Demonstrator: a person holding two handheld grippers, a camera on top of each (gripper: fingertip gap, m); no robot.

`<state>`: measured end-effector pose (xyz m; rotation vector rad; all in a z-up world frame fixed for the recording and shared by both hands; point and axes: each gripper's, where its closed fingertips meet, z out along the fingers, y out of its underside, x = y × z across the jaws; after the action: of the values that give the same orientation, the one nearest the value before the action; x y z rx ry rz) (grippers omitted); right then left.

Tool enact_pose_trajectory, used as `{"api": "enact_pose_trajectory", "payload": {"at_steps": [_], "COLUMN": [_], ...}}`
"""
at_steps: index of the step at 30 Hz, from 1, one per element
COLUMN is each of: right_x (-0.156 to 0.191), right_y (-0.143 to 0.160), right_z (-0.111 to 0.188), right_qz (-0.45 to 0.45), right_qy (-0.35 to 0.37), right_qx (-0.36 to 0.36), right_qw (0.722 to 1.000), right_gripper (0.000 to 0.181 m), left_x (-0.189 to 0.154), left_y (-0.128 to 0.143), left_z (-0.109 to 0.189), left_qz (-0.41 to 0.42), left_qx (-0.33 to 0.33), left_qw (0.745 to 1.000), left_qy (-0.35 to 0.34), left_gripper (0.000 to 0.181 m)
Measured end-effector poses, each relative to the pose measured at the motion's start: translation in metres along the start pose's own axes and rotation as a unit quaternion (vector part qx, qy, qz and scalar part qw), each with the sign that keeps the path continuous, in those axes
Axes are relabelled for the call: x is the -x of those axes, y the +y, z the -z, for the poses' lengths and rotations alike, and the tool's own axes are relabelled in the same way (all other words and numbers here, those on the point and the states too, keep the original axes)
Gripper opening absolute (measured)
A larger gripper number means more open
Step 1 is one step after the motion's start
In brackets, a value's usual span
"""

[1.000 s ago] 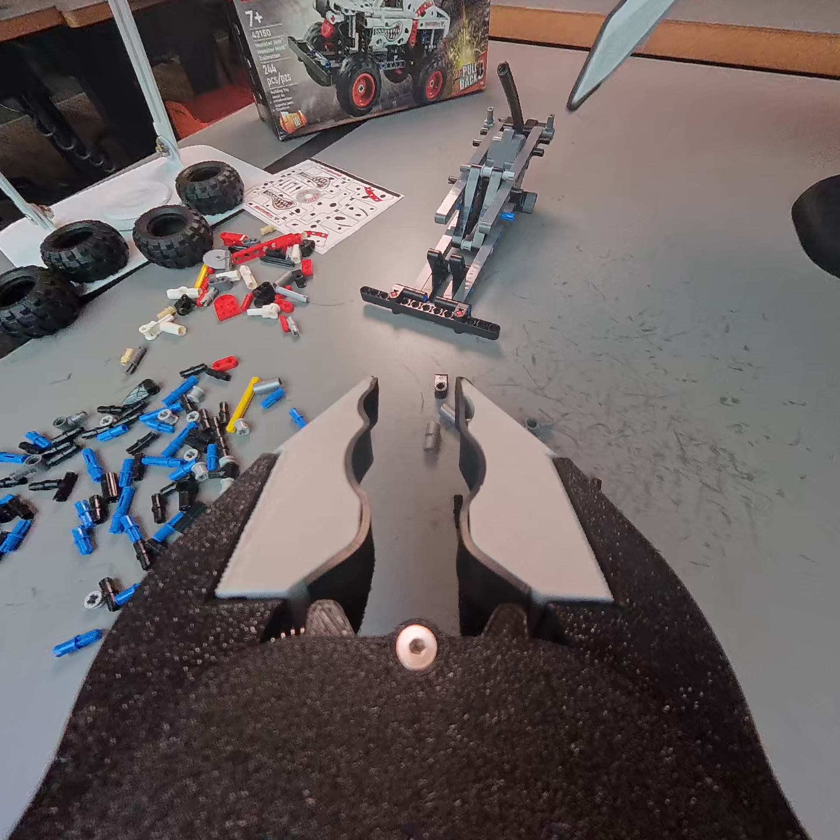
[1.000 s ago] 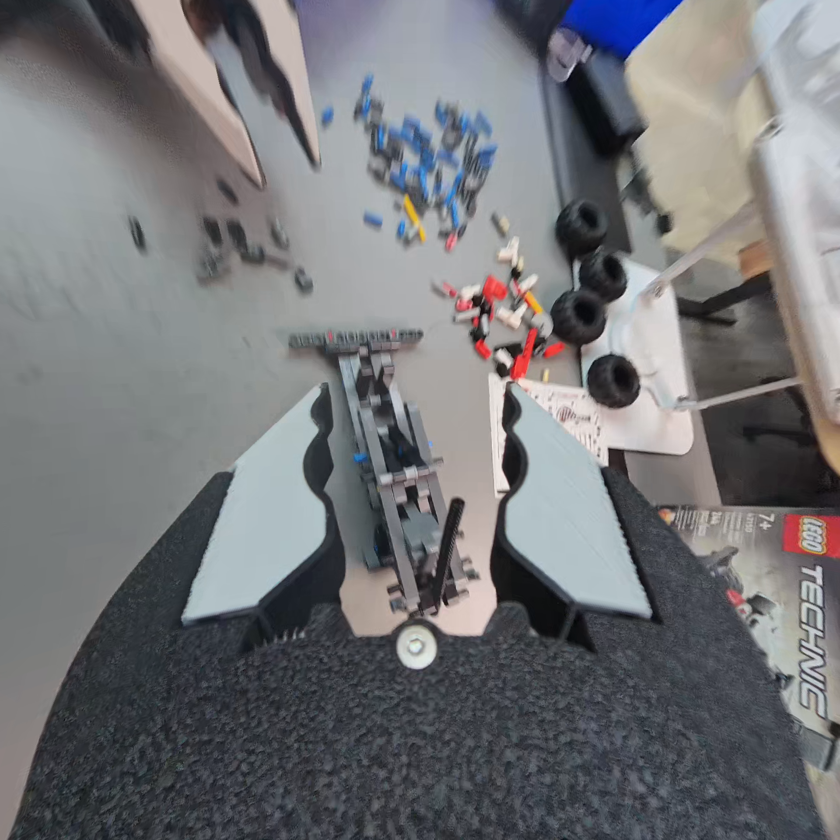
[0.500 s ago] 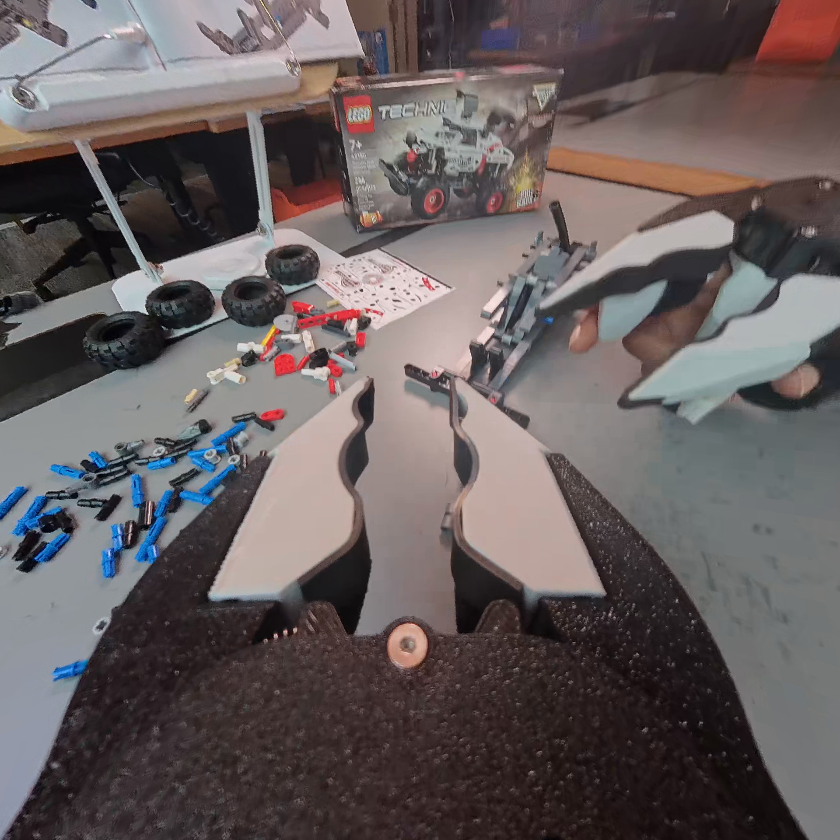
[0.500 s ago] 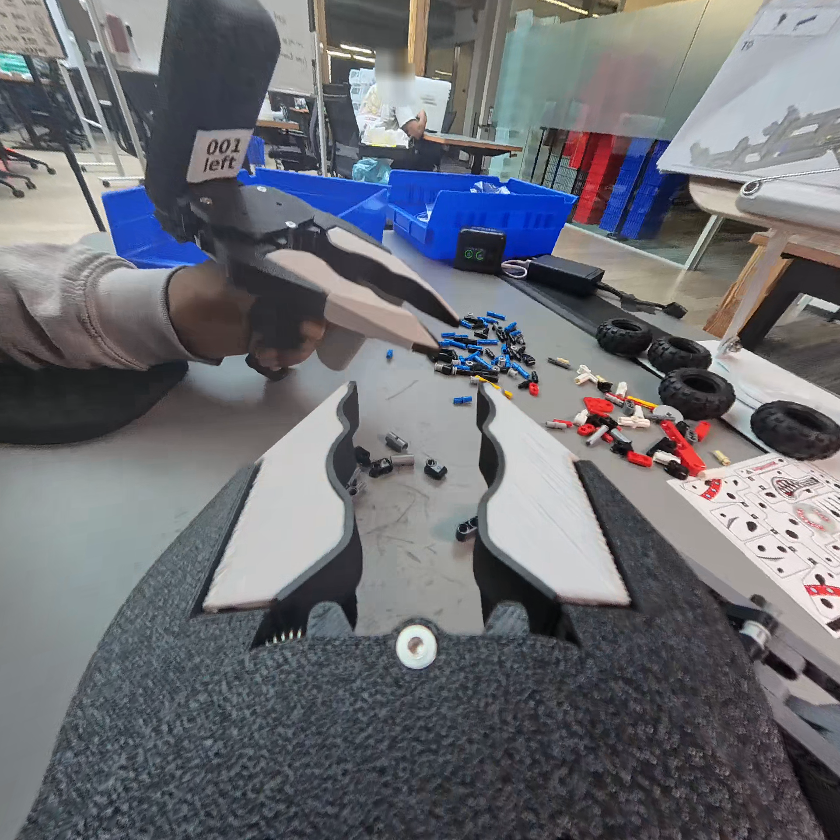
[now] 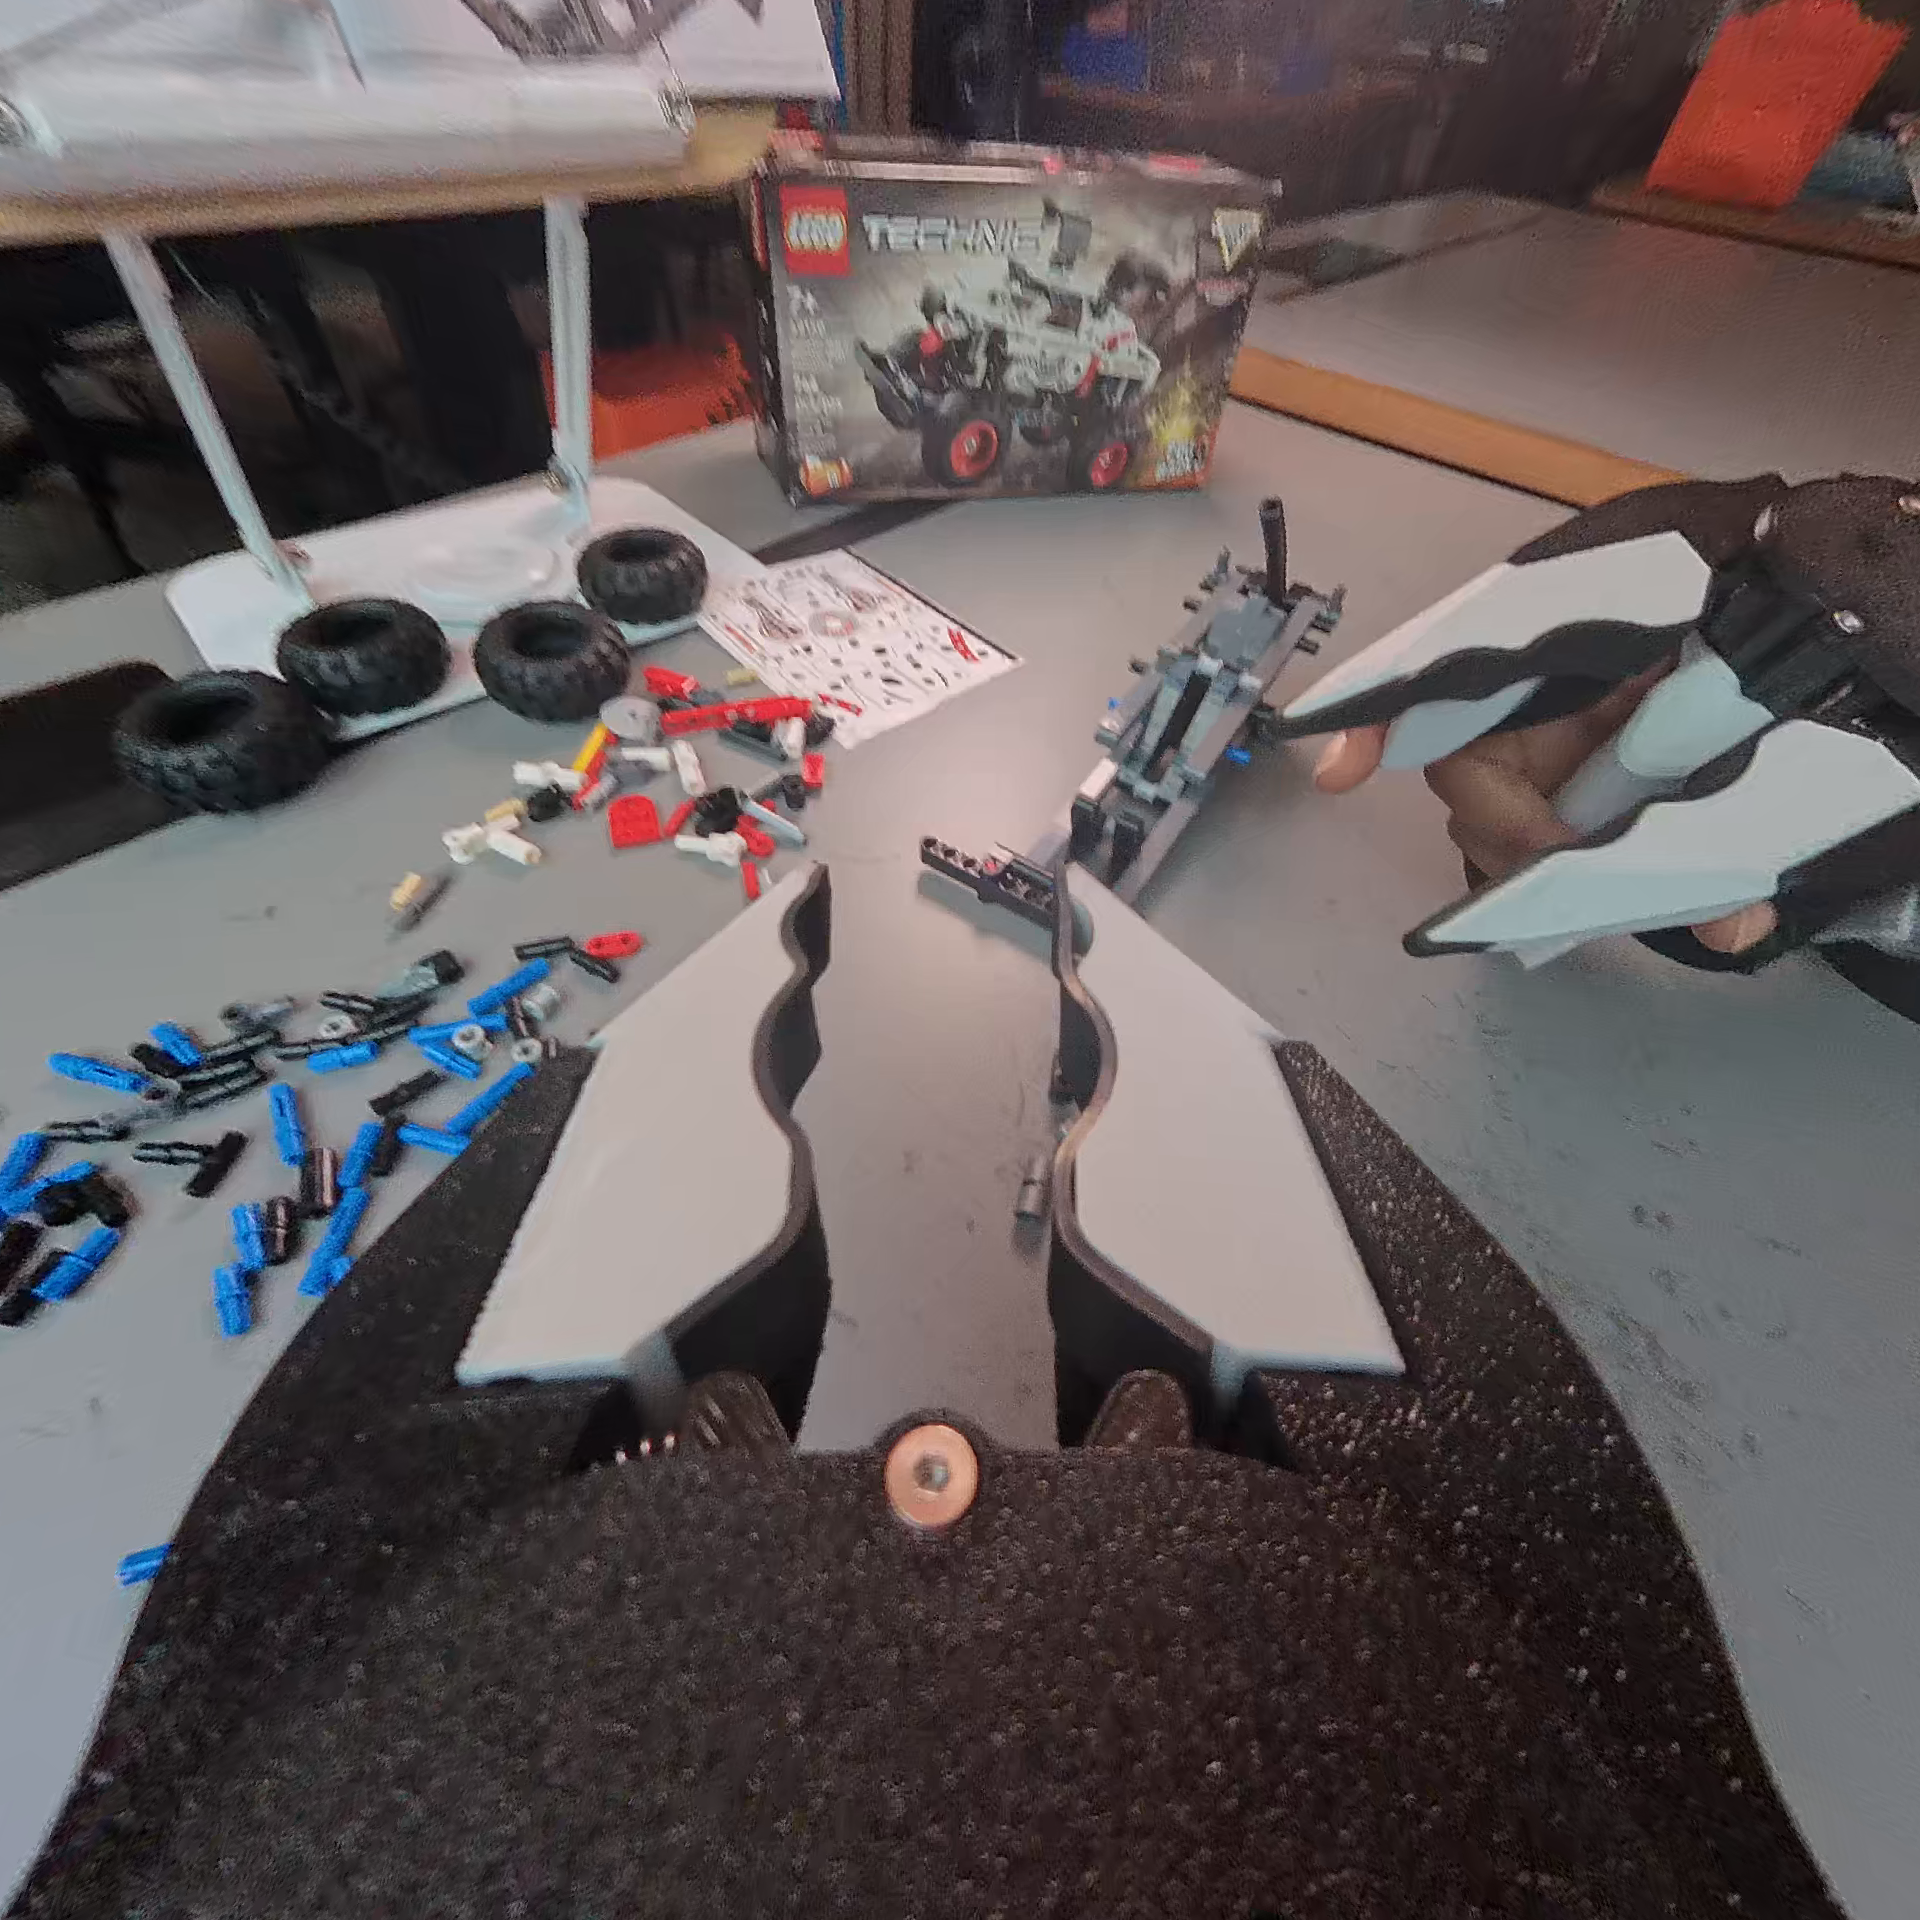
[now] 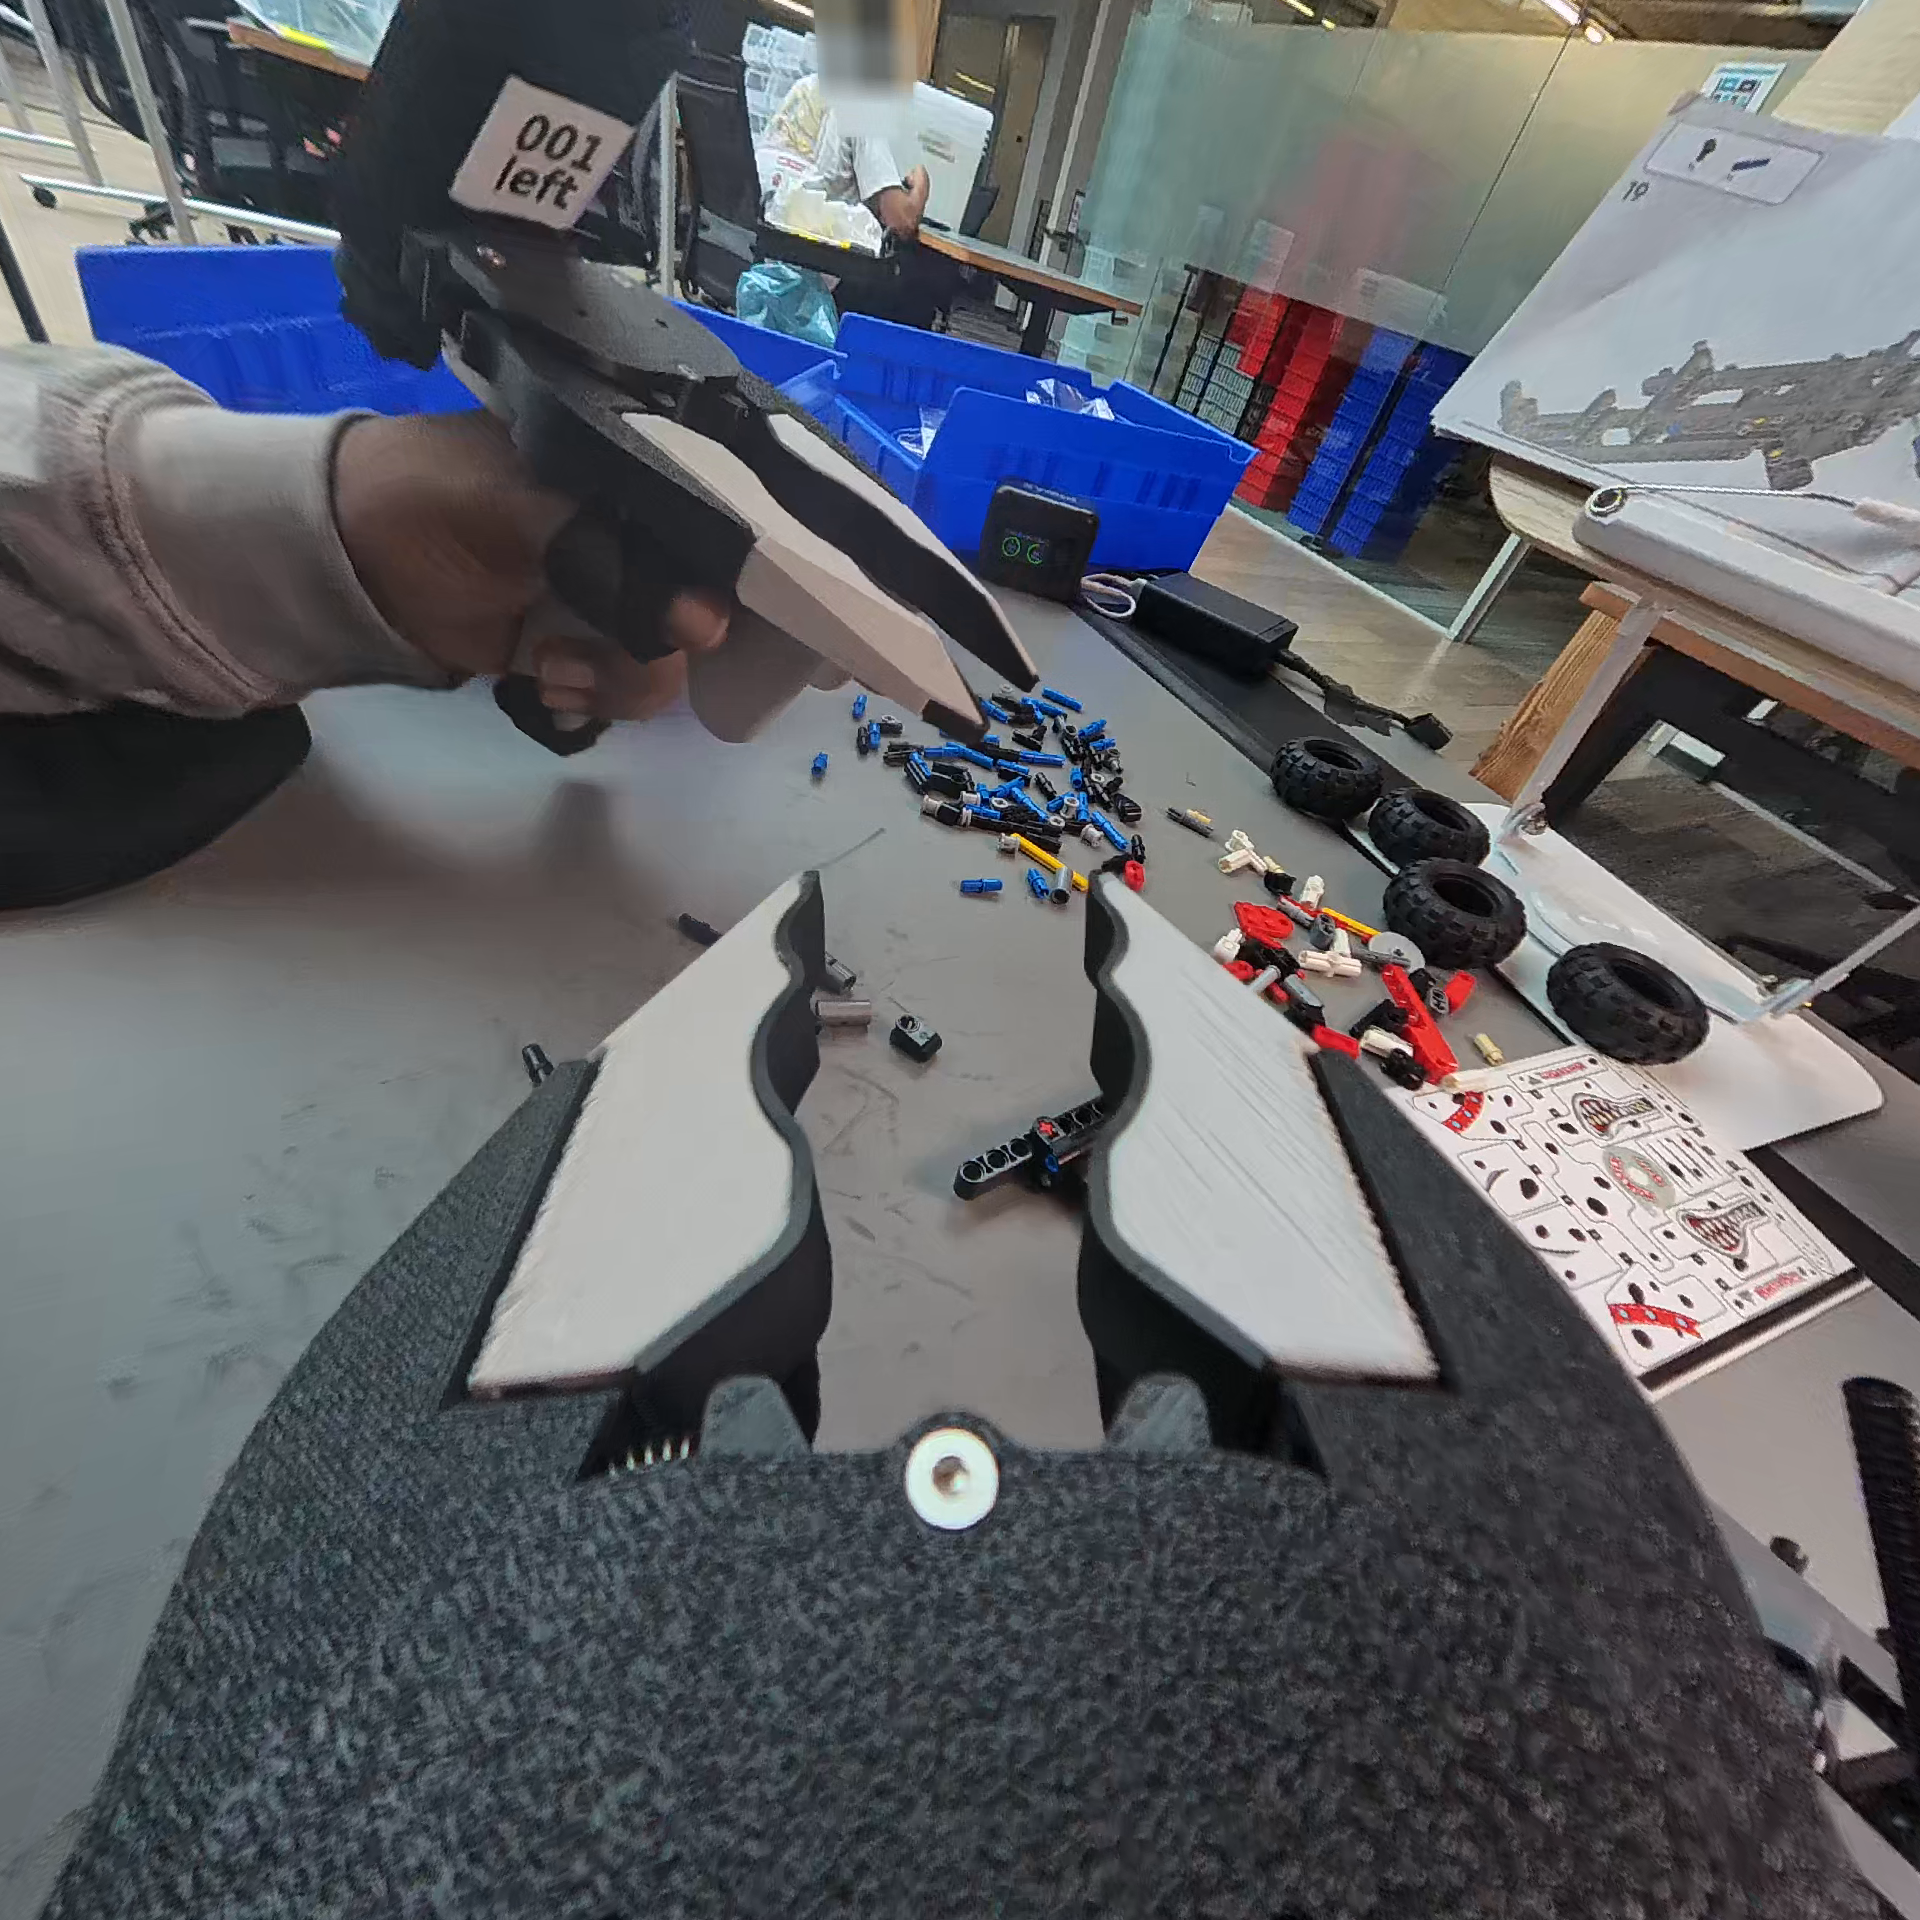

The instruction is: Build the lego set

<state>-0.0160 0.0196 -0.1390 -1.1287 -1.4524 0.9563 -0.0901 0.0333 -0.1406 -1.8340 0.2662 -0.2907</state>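
A grey, scuffed bench [image 5: 1558, 1195] carried everything. The left gripper [image 5: 940, 904] hovered above it with its jaws parted and nothing between them; the right gripper [image 6: 951, 904] was likewise spread and empty, held by a hand [image 5: 1507, 800] near the bench's right edge. The partly built lego chassis [image 5: 1184, 717], dark grey with a black beam across its near end, lay toward the middle of the bench, one tip of the right gripper just beside its flank; whether they touched could not be told. Loose blue and black pins [image 5: 291, 1101] were scattered toward the left edge, red and white pieces [image 5: 675, 779] farther back, and four black tyres [image 5: 364, 655] sat beside a white stand base [image 5: 416, 561] near the far left corner. A sticker sheet [image 5: 852, 644] lay flat before the set's box [image 5: 997, 332], which stood upright at the far edge. In the right wrist view, blue bins [image 6: 1039, 447], a small black device [image 6: 1039, 540] and a black power brick [image 6: 1205, 623] sat along the bench's other side, with glass partitions and desks in the room beyond. An instruction booklet [image 6: 1714, 343] rested on a raised holder, cut off by the frame. A few small dark pieces [image 6: 914, 1039] lay between the right gripper's fingers, too small to identify. The left wrist view was slightly blurred.
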Motion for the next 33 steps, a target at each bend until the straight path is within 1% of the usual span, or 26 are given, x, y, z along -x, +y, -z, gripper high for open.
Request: {"api": "enact_pose_trajectory", "payload": {"at_steps": [1, 2, 5, 7, 11, 15, 19, 21, 24, 27, 31, 33], "right_x": [-0.001, -0.002, -0.009, -0.016, -0.025, -0.028, -0.027, -0.025, -0.022, -0.020, -0.019, -0.018], "right_y": [0.002, 0.004, 0.008, 0.010, 0.019, 0.024, 0.026, 0.028, 0.030, 0.032, 0.032, 0.031], "right_z": [-0.001, -0.001, 0.001, 0.002, 0.003, 0.004, 0.003, 0.002, 0.001, 0.000, 0.000, 0.000], "right_qz": [0.000, 0.003, 0.016, 0.008, -0.021, -0.017, -0.015, -0.013, -0.010, -0.010, -0.004, -0.004], "right_qy": [0.001, 0.003, 0.018, 0.025, 0.029, 0.031, 0.028, 0.024, 0.019, 0.015, 0.015, 0.014], "right_qx": [0.007, 0.011, 0.026, 0.028, 0.041, 0.050, 0.054, 0.058, 0.061, 0.064, 0.064, 0.063], "right_qw": [1.000, 1.000, 0.999, 0.999, 0.999, 0.998, 0.998, 0.998, 0.998, 0.998, 0.998, 0.998], "right_gripper": [0.050, 0.050, 0.049, 0.047, 0.044, 0.040, 0.037, 0.035, 0.033, 0.032, 0.031, 0.030], "left_x": [-0.004, -0.009, -0.012, -0.013, -0.014, -0.023, -0.026, -0.026, -0.025, -0.024, -0.023, -0.021], "left_y": [0.006, 0.012, 0.028, 0.042, 0.061, 0.073, 0.086, 0.092, 0.095, 0.101, 0.102, 0.098], "left_z": [-0.001, -0.001, 0.002, 0.002, 0.001, 0.002, -0.002, -0.002, -0.002, -0.003, -0.003, -0.006], "left_qz": [0.009, 0.014, 0.000, -0.011, -0.011, -0.030, -0.063, -0.078, -0.078, -0.087, -0.091, -0.087], "left_qx": [0.032, 0.056, 0.097, 0.123, 0.157, 0.191, 0.222, 0.234, 0.239, 0.252, 0.255, 0.242], "left_qw": [0.999, 0.998, 0.994, 0.990, 0.983, 0.975, 0.968, 0.964, 0.963, 0.959, 0.958, 0.963], "left_qy": [0.018, 0.037, 0.055, 0.068, 0.091, 0.113, 0.104, 0.101, 0.100, 0.095, 0.091, 0.085], "left_gripper": [0.048, 0.048, 0.040, 0.036, 0.028, 0.025, 0.022, 0.022, 0.020, 0.009, 0.009, 0.009]}}
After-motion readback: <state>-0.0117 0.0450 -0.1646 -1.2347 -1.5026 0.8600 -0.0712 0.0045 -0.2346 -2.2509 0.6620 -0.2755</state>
